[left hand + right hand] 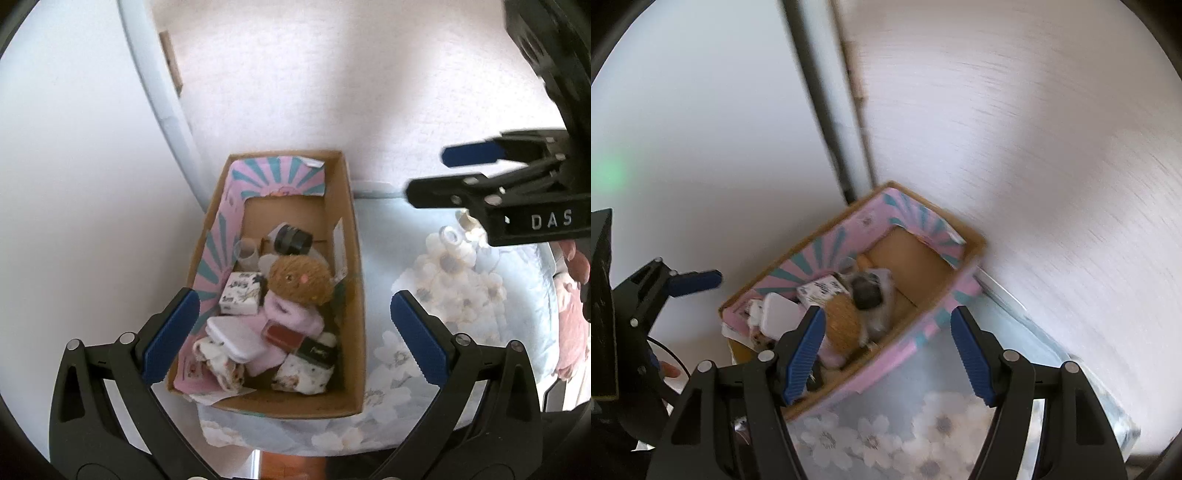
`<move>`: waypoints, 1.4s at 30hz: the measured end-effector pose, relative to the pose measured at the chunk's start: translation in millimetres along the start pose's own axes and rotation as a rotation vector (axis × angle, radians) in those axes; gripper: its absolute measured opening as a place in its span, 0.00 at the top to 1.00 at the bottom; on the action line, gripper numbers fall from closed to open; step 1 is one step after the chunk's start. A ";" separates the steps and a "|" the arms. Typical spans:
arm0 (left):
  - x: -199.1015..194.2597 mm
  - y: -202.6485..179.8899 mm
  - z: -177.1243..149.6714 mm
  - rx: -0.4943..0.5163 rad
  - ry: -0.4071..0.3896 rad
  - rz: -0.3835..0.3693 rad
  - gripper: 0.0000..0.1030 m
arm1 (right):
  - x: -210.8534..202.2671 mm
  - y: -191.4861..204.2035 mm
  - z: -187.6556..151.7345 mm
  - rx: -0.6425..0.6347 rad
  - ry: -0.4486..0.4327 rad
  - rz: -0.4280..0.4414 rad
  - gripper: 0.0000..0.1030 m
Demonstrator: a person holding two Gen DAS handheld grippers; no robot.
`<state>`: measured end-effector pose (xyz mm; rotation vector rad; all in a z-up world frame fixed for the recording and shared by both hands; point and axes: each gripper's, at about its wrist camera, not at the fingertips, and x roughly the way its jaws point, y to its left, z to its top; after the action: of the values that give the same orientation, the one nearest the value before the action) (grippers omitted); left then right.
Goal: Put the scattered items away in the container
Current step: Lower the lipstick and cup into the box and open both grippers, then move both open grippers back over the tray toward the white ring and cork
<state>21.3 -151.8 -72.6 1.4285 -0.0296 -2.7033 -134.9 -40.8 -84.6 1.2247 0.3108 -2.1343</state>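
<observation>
A cardboard box [352, 236] with a pink and teal lining stands on the flowered cloth by the wall. It holds a brown plush toy [299, 280], a black jar [293, 240], a small white printed box [240, 293], a white case [236, 338], pink cloth and patterned pouches. My left gripper [291, 332] is open and empty above the box. My right gripper [888, 350] is open and empty above the box's near side [886, 365]; it also shows in the left wrist view [436, 173]. The left gripper shows at the left of the right wrist view [701, 280].
A small clear bottle [456, 242] lies on the flowered cloth [443, 295] right of the box. A white wall stands behind and left. The table edge runs below the box. A pink sleeve [572, 325] is at the far right.
</observation>
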 end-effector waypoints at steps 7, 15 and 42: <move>-10.8 -22.8 15.8 0.027 -0.050 -0.014 0.00 | -27.9 -49.4 -36.7 0.114 -0.033 -0.062 0.36; -22.7 -57.6 38.6 0.056 -0.109 -0.041 0.00 | -67.9 -114.1 -73.0 0.252 -0.083 -0.149 0.36; 172.1 -227.7 17.7 0.342 -0.028 -0.284 0.21 | 25.5 -230.6 -165.9 0.264 -0.119 -0.115 0.36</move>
<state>-104.6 60.3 -217.2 1.5877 -0.3313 -3.0658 -177.9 206.3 -220.3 1.2420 0.0486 -2.3952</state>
